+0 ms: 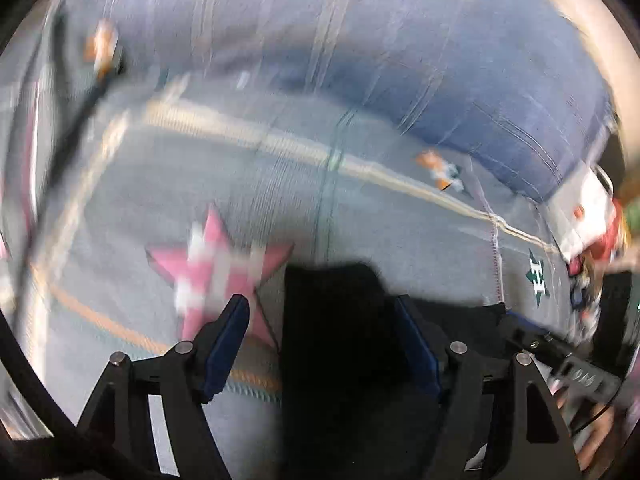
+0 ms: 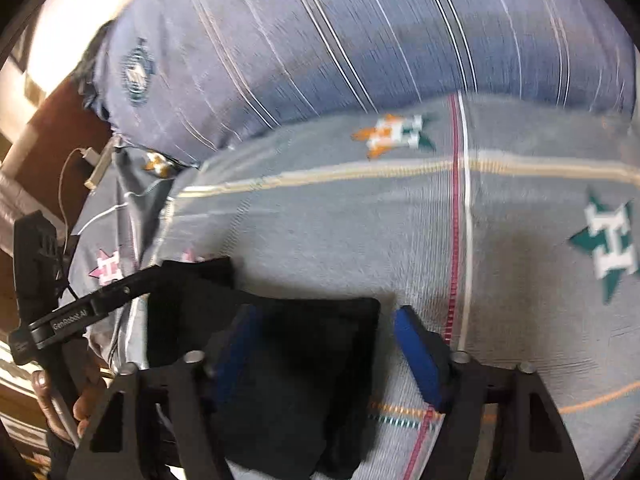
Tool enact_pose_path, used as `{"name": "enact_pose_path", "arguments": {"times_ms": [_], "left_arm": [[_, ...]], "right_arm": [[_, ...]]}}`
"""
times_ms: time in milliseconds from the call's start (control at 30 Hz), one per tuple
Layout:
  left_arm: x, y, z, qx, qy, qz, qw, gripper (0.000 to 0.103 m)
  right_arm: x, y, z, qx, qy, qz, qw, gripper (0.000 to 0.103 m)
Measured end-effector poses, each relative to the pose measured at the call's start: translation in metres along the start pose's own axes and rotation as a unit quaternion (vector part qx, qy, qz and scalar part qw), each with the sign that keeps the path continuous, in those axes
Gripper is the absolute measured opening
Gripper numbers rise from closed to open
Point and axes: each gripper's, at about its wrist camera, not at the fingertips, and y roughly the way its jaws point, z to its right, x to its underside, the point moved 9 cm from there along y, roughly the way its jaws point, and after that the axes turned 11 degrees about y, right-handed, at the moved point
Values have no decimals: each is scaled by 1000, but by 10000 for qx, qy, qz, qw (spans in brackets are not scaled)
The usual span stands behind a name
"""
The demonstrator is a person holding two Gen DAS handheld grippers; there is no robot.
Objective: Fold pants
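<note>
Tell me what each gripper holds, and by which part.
Neither: left gripper and right gripper straddle the dark pants, fingers apart, not clamping.

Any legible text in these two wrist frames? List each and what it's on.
"GenRobot.AI": white print on the left gripper arm, right wrist view.
"H": white letter on the teal star of the grey bedspread; also on the pink star.
Round emblem on the striped pillow: too blurred.
Print on the right gripper body: unreadable.
</note>
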Motion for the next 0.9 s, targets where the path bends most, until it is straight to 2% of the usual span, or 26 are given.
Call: {"name": "enact_pose_path", "arguments": {"times_ms": [33, 67, 167, 200, 267, 300, 333, 367, 400, 467, 600, 700, 767, 833, 867, 900], "left_arm": [[0, 2, 1, 187, -110, 10, 9998, 56], [-2, 3, 4, 218, -77, 4, 9997, 52], [-9, 12, 9, -322, 300, 10, 9990, 43], [-11, 12, 8, -313, 213, 92, 9992, 39], [-17, 1, 9, -4, -4, 425, 9991, 33], [-19, -4, 11, -30, 97, 543, 9985, 32], [-21, -5, 10, -221, 220, 594, 9978, 32], [-19, 1, 9, -398, 294, 466, 9977, 33], [-16, 11, 6, -554, 332, 296, 9975, 33], [-14, 17, 3, -735, 377, 239, 9963, 36], [-14, 9, 3, -666, 313, 276, 9969, 42], [-9, -4, 0, -615, 198, 332, 9974, 55], [-5, -16, 2, -582, 142, 471, 9971, 59], [1, -24, 1, -682, 188, 561, 9959, 60], [6, -27, 1, -801, 253, 596, 9947, 61], [12, -28, 1, -894, 299, 612, 9937, 61]], "right_arm": [[3, 6, 4, -35, 100, -64, 9999, 56], [6, 9, 5, -116, 157, -104, 9998, 49], [0, 13, 1, 148, -152, 29, 9998, 38], [-2, 16, 1, 189, -171, 38, 9997, 35], [-5, 21, 1, 297, -169, 92, 9994, 31], [-9, 20, -1, 319, -173, 217, 9991, 28], [-12, 16, -3, 304, -211, 331, 9988, 28], [-14, 9, -7, 258, -332, 492, 9979, 27], [-16, 9, -7, 220, -397, 535, 9975, 27], [-13, 22, -1, 312, -362, 358, 9982, 27], [-12, 24, 2, 186, -128, 329, 9992, 31], [-8, 10, 2, 66, 6, 387, 9992, 31], [-6, -2, 1, -42, 57, 451, 9990, 33], [1, -16, -4, -379, 101, 480, 9981, 49], [7, -23, -6, -529, 120, 540, 9971, 68], [11, -27, -7, -574, 120, 616, 9964, 69]]}}
